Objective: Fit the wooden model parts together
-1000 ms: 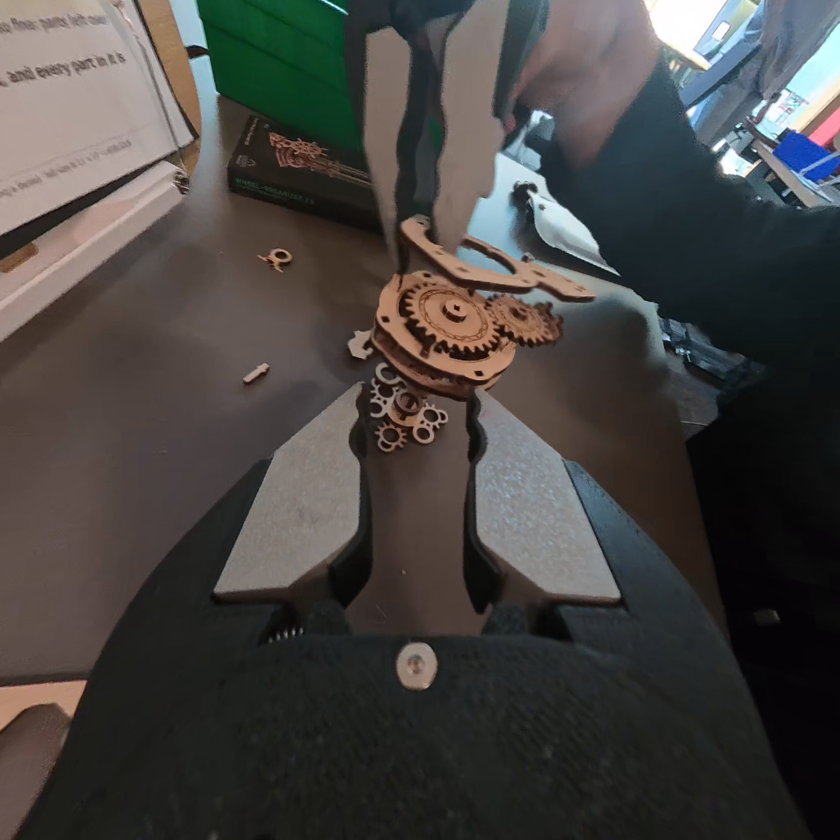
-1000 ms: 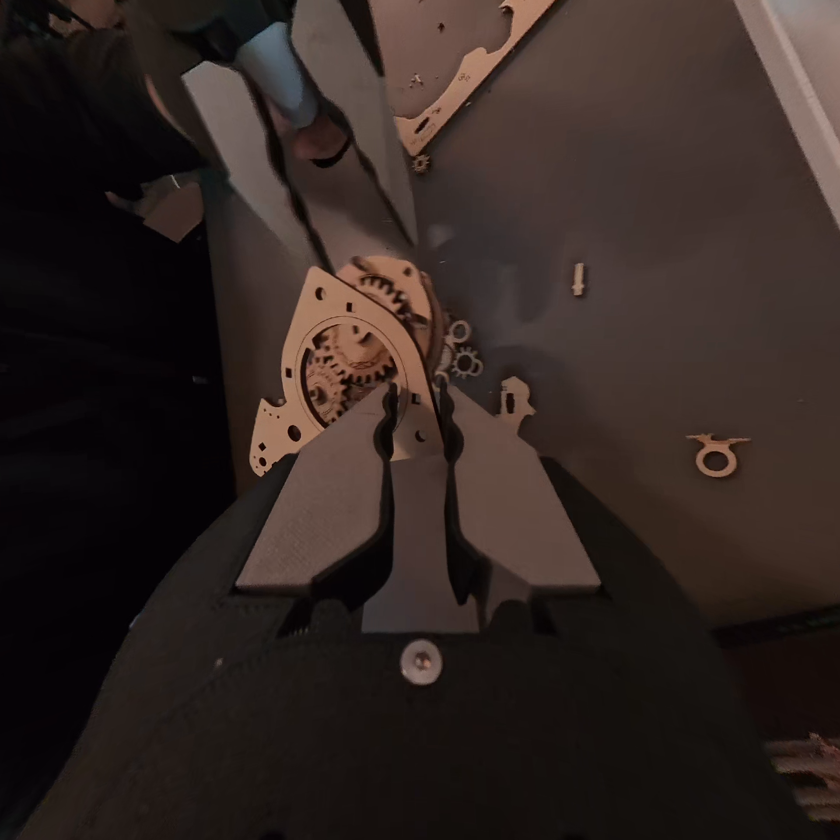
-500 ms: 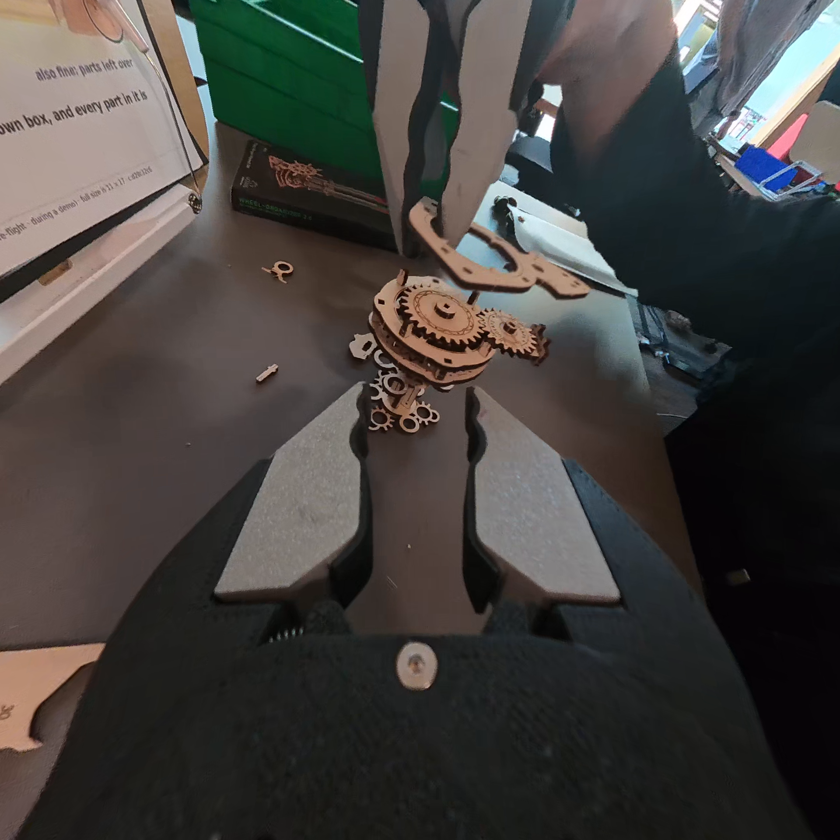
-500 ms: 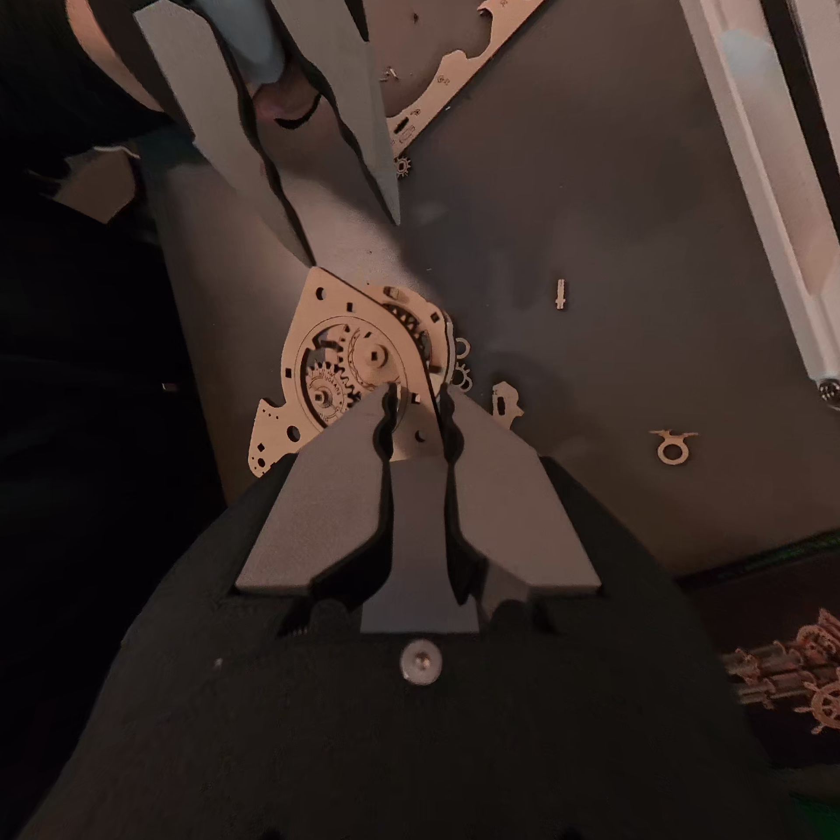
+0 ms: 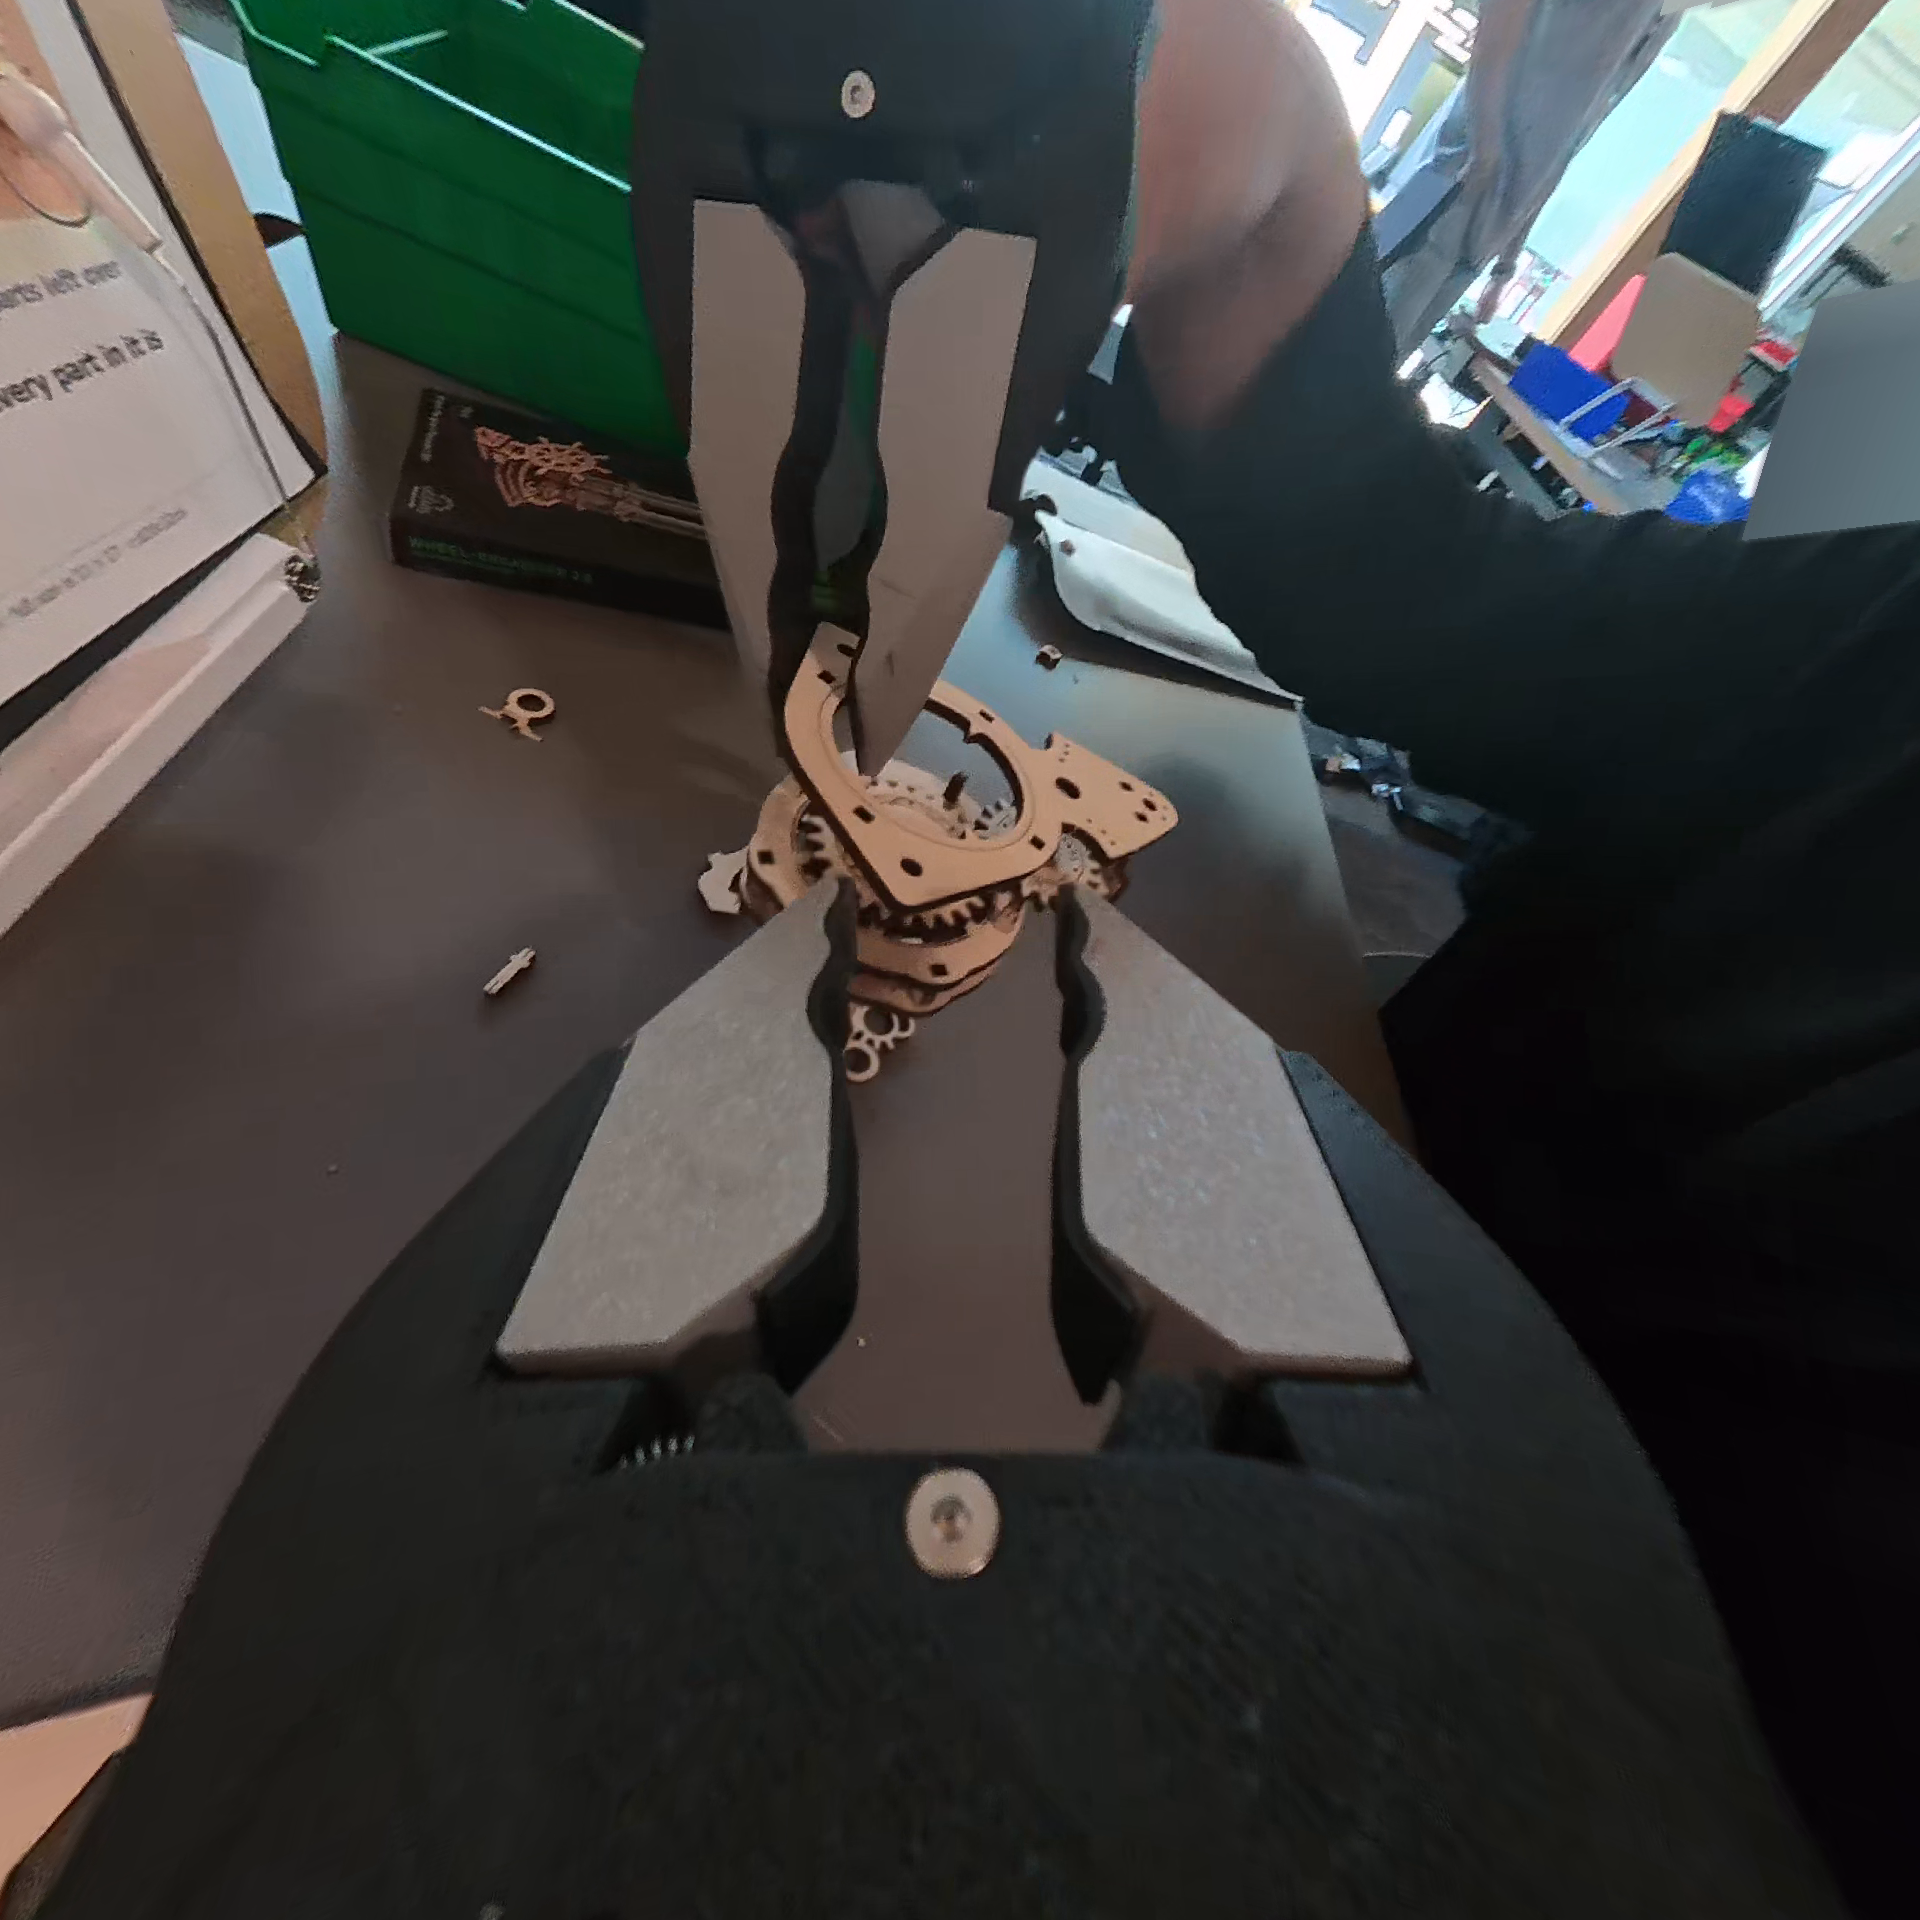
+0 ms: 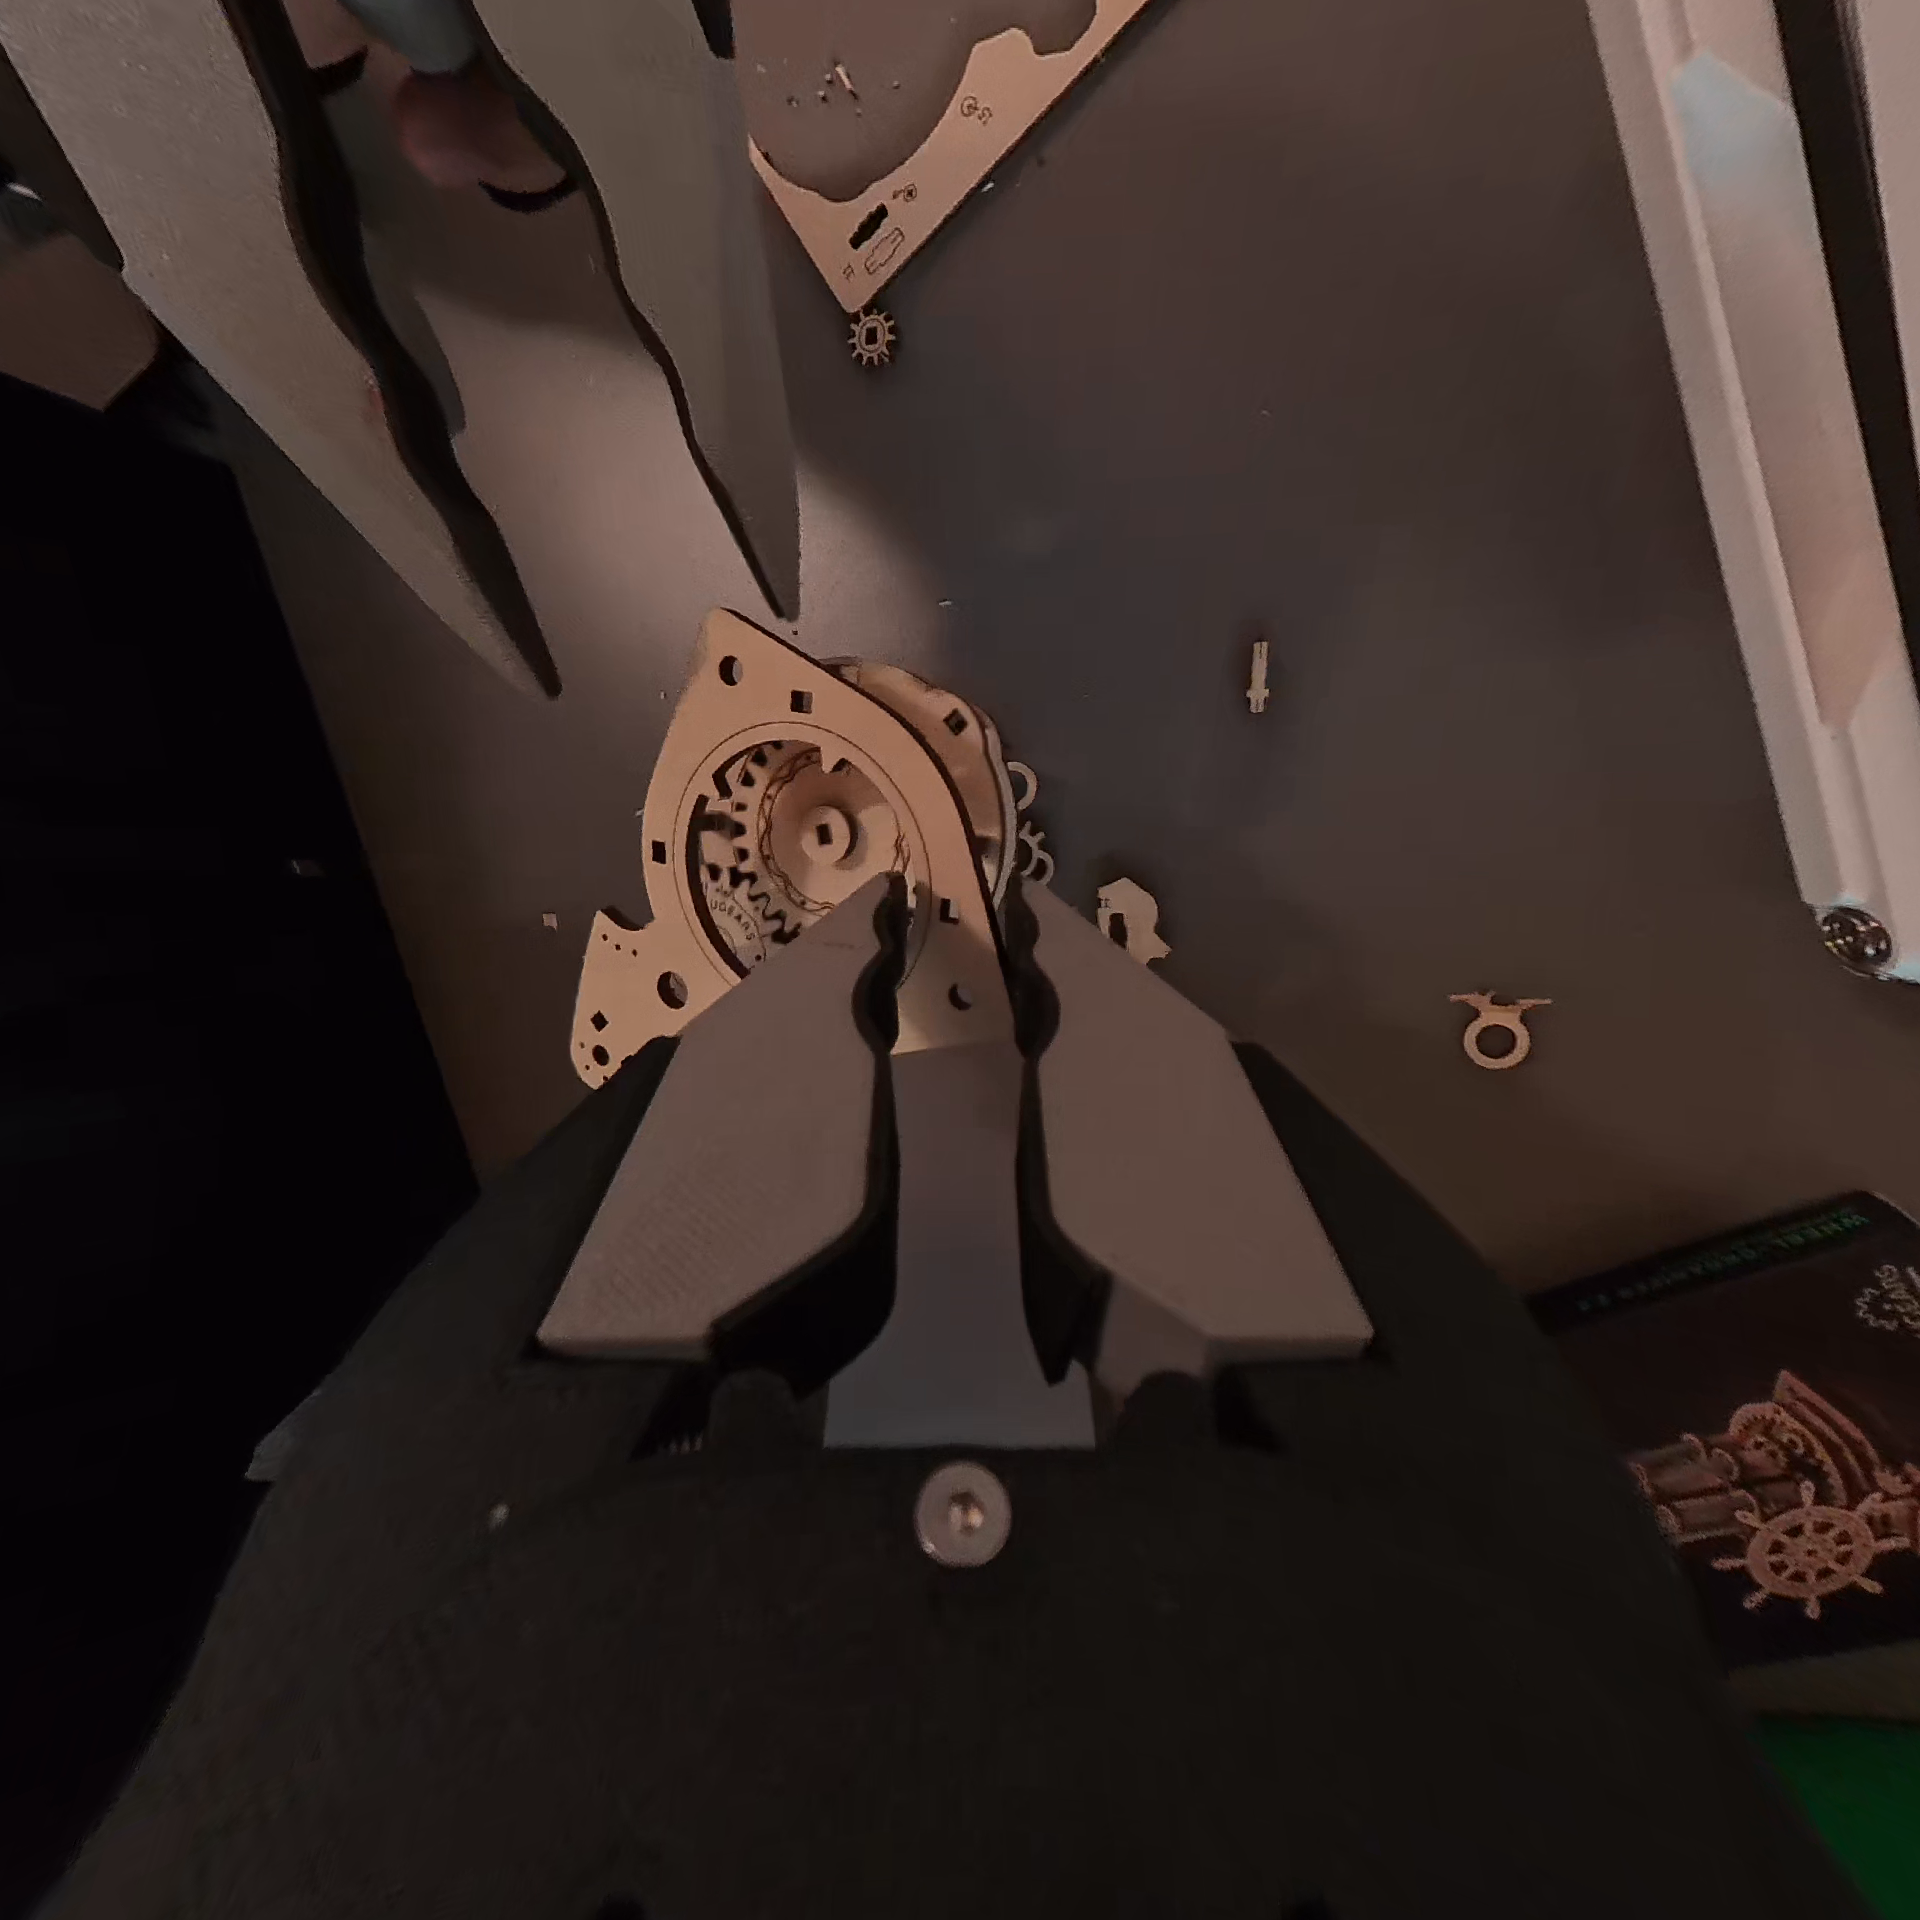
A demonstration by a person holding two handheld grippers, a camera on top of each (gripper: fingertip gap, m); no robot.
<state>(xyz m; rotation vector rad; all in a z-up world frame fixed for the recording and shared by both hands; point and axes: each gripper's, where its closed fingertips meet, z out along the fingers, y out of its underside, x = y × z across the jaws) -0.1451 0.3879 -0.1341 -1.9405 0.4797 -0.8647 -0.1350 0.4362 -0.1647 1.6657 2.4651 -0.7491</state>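
A wooden gear assembly (image 5: pixel 928 954) sits on the dark table (image 5: pixel 312 883). My right gripper (image 5: pixel 826 727) comes down from above, shut on the rim of a flat wooden frame plate (image 5: pixel 914 868). It holds the plate tilted, close over the gears. In the right wrist view the plate (image 6: pixel 748 717) covers the assembly (image 6: pixel 826 831), whose hub shows through the plate's round opening, and my right gripper (image 6: pixel 961 914) pinches the plate's edge. My left gripper (image 5: pixel 956 914) is open and empty, its tips on either side of the assembly; it also shows in the right wrist view (image 6: pixel 665 649).
Loose parts lie around: a pile of small gears (image 5: pixel 878 1039), a peg (image 5: pixel 509 971), a ring piece (image 5: pixel 525 712), a small gear (image 6: pixel 871 338), a punched wooden sheet (image 6: pixel 935 156). A black box (image 5: pixel 540 520) and a green crate (image 5: pixel 468 208) stand behind. A person's dark sleeve (image 5: pixel 1558 675) fills the right. My right fingertips sit around 6 centimeters from my left ones. About 10 centimeters separates my right fingertips from the peg (image 5: pixel 509 971). It is also in sight in the right wrist view (image 6: pixel 1259 674).
My right gripper has lowered the frame plate from above the gears to close over them. My left gripper has moved forward, its open tips now flanking the assembly.
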